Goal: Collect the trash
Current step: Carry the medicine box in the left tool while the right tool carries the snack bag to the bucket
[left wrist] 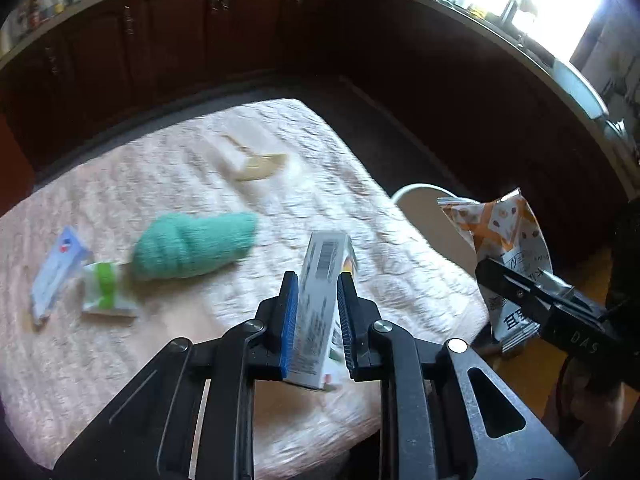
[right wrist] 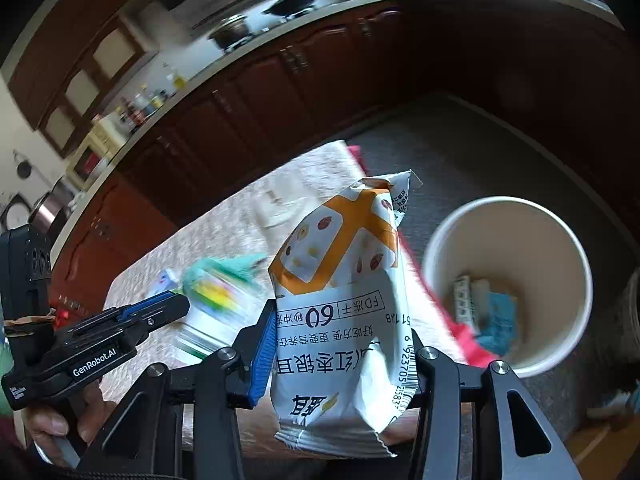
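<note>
On the pink quilted table cover (left wrist: 168,344), from the left of the left wrist view: a flat pale blue-white packet (left wrist: 56,274), touching it a small white wrapper with a green band (left wrist: 105,290), then a rolled green cloth (left wrist: 194,246). Farther back lies a clear wrapper with a tan crescent (left wrist: 252,158); its print is too blurred to read.

The left gripper (left wrist: 318,308) has its blue-padded fingers (left wrist: 289,320) narrowed onto a small white carton (left wrist: 320,304), held upright. The carton shows a barcode near its top; the smaller lines of text are illegible. The left gripper's body reads "GenRobot.AI" in the right wrist view.

To the right, the right gripper (right wrist: 344,344) clamps a white-and-orange snack pouch (right wrist: 344,280) at a middling width. The pouch carries Chinese text, "FD", a large "60" and a barcode beginning 6 923705. The gripper housing reads "DAS".

Rightmost, off the table edge, an open white paper bucket (right wrist: 440,256) holds a blue scrap and a printed white packet.
</note>
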Demonstrator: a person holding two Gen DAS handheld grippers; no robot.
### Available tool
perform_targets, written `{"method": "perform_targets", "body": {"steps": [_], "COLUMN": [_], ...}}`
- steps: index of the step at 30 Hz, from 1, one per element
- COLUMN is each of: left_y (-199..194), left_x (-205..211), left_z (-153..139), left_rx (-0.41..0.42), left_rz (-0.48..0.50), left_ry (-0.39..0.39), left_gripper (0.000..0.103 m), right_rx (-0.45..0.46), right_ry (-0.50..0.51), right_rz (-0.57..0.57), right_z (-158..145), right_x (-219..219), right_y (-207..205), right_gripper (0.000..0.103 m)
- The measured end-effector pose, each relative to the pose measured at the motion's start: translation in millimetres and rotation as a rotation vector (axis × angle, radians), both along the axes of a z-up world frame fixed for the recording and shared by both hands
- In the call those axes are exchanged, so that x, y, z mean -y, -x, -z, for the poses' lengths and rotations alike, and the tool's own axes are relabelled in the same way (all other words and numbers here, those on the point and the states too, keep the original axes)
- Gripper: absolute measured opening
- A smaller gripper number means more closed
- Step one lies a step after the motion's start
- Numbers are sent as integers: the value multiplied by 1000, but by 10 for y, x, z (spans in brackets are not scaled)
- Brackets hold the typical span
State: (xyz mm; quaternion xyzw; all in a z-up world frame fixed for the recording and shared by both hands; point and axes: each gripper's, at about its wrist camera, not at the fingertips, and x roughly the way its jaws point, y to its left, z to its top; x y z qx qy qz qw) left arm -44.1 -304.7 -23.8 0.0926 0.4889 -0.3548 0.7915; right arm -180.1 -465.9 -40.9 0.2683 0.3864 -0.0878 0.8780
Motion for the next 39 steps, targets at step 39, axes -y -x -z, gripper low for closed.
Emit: {"method": "perform_targets", "body": {"steps": [39], "left_y": [319], "left_x": [988], "left_z": [-15], "left_rx": [-6], "left_rz": [192], "left_ry": [14], "left_gripper": [24], "right_rx": [-57], "right_ry": [-15], "right_rz": [208], "right_z": [183], "right_x": [830], "right_y": [555], "right_gripper": [46]}}
